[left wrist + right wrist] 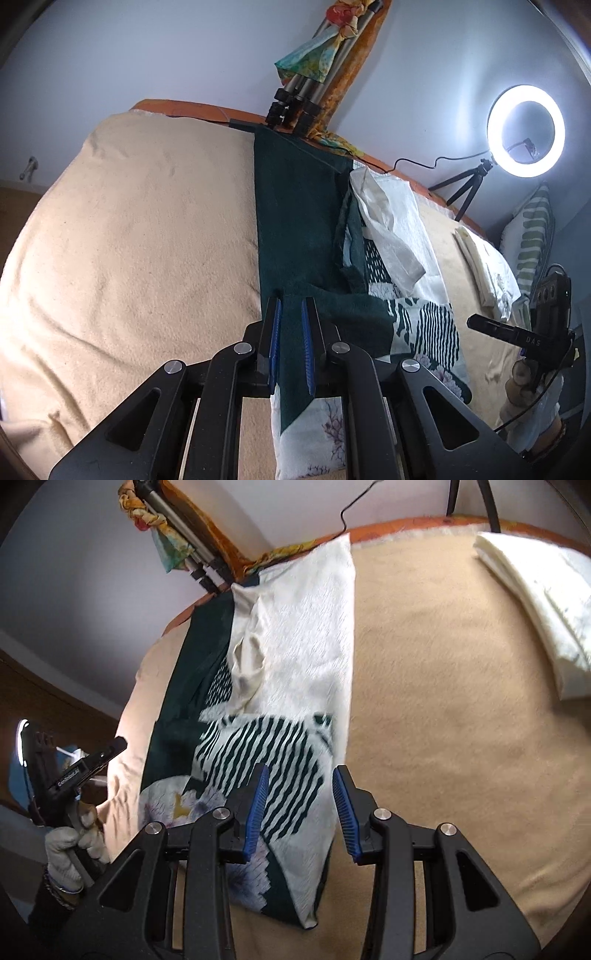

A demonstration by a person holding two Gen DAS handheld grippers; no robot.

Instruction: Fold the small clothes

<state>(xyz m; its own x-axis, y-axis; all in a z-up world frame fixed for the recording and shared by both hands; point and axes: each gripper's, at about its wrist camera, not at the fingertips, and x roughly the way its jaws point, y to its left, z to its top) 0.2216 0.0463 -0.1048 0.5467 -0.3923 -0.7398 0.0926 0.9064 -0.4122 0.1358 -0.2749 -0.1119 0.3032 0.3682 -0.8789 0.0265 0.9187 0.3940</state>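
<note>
A patterned cloth, dark green with white, striped and floral patches, lies stretched in a long strip on the beige blanket. My left gripper is narrowly open, its blue pads on either side of the cloth's dark green edge, above the near end. My right gripper is open and empty, hovering over the striped patch at the cloth's right edge. Each gripper shows in the other's view, held by a gloved hand: the right gripper and the left gripper.
A folded white cloth lies at the right on the blanket. A ring light on a small tripod and a bigger tripod wrapped in scarves stand at the far edge. A striped pillow is at the far right.
</note>
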